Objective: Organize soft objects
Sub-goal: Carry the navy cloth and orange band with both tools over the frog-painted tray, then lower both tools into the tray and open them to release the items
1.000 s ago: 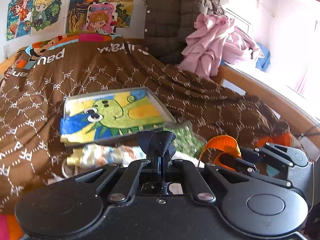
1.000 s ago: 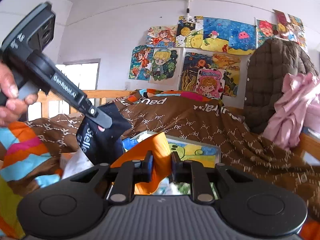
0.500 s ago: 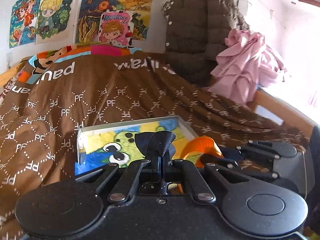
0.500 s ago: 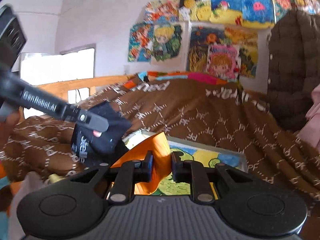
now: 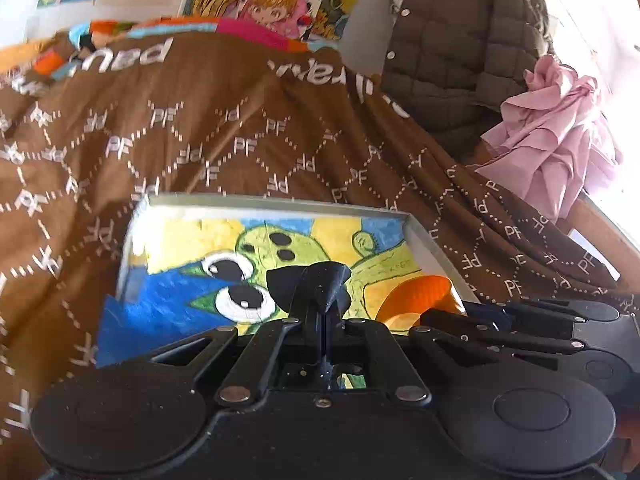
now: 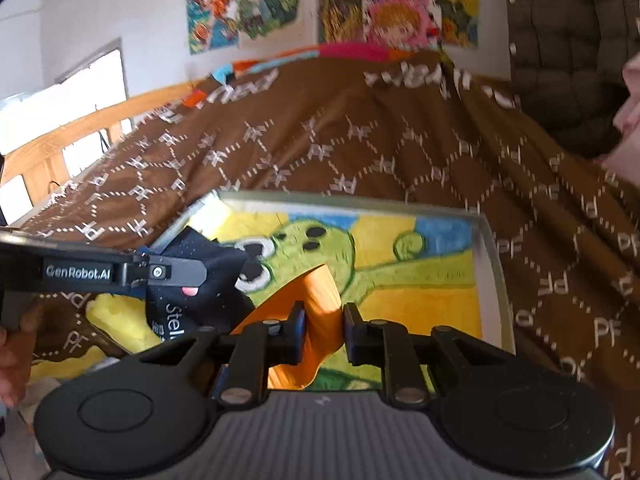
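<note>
Dark cloth (image 6: 192,280) lettering partly covered by left gripper (image 6: 188,270). Orange cloth (image 6: 304,320) lower end hidden behind right gripper (image 6: 323,334). Wall posters (image 6: 248,4) blurred, cropped at top.

both wrist views close, facing shared painting (image 5: 256,280)

A bed with a wooden rail (image 6: 60,136) is covered by a brown blanket (image 5: 224,136) patterned with white "PF" marks. A shallow tray (image 5: 280,202) with a green cartoon painting inside lies on the blanket; a pink cloth (image 5: 556,132) is heaped at the bed's right edge.
</note>
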`<action>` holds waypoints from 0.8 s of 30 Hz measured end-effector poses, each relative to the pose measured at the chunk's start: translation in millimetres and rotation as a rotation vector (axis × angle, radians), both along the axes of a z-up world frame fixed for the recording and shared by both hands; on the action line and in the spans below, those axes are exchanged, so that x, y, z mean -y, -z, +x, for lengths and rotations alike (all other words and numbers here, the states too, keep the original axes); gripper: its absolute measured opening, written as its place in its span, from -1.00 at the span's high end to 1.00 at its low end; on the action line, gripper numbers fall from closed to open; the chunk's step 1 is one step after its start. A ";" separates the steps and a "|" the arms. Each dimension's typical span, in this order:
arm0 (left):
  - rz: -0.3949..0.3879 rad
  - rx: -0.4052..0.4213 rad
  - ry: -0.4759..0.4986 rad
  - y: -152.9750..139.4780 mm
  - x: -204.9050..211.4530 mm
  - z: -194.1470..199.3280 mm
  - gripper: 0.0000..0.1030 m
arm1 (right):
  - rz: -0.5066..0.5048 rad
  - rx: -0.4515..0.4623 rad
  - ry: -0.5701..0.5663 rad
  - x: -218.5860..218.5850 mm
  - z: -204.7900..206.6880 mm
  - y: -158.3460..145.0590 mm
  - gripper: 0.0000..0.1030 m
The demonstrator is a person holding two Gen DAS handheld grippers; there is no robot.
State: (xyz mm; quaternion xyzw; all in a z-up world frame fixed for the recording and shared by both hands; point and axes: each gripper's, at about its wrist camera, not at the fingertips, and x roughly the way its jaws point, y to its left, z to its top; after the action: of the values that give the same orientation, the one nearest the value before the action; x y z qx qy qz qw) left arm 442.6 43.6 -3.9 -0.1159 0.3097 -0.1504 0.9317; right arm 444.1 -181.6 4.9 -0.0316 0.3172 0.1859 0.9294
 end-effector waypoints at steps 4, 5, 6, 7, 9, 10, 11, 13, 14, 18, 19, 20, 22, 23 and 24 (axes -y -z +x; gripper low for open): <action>-0.034 -0.059 -0.006 19.9 -2.4 6.4 0.99 | -0.011 -0.041 0.023 1.8 5.4 9.4 0.55; -0.042 -0.072 -0.009 23.8 -4.0 7.5 0.99 | -0.016 -0.046 0.026 1.4 5.4 10.8 0.55; -0.051 -0.084 -0.010 27.3 -6.0 8.7 0.99 | -0.018 -0.053 0.030 1.5 6.4 12.2 0.55; -0.056 -0.093 -0.011 30.5 -7.8 9.5 0.99 | -0.017 -0.056 0.032 1.2 6.4 11.9 0.53; -0.059 -0.107 -0.013 35.2 -10.1 9.8 0.99 | -0.021 -0.053 0.030 1.1 6.5 11.2 0.49; -0.059 -0.116 -0.013 37.2 -10.8 10.2 0.99 | -0.027 -0.053 0.029 0.4 6.8 11.5 0.48; -0.058 -0.123 -0.012 39.3 -11.4 10.4 0.99 | -0.033 -0.055 0.030 -0.5 6.7 11.9 0.48; -0.050 -0.133 -0.010 42.0 -11.5 10.5 0.97 | -0.042 -0.053 0.030 -2.2 6.4 12.0 0.41; -0.047 -0.137 -0.009 42.6 -11.0 10.3 0.97 | -0.047 -0.050 0.032 -2.7 6.0 11.7 0.38; -0.023 -0.148 0.001 42.5 -6.8 9.2 0.94 | -0.054 -0.048 0.034 -2.9 5.0 10.6 0.27; -0.016 -0.149 0.003 41.9 -5.6 8.7 0.87 | -0.055 -0.048 0.035 -2.4 4.4 10.2 0.25; -0.010 -0.150 0.003 41.4 -4.5 8.2 0.83 | -0.056 -0.048 0.034 -1.8 3.6 9.7 0.23; 0.000 -0.150 0.004 39.9 -2.9 6.2 0.71 | -0.056 -0.044 0.037 -0.3 1.2 8.1 0.03; 0.005 -0.148 0.004 38.8 -2.3 5.0 0.69 | -0.056 -0.041 0.038 0.5 -0.1 7.3 0.00; 0.008 -0.144 0.003 37.5 -1.9 3.4 0.66 | -0.057 -0.036 0.037 1.4 -1.7 5.9 -0.05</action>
State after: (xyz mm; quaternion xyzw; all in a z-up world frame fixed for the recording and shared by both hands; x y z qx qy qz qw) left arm 446.0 45.4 -41.4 -0.1221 0.3769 -0.1420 0.9071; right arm 442.4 -183.0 -1.0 -0.0489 0.3398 0.1599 0.9255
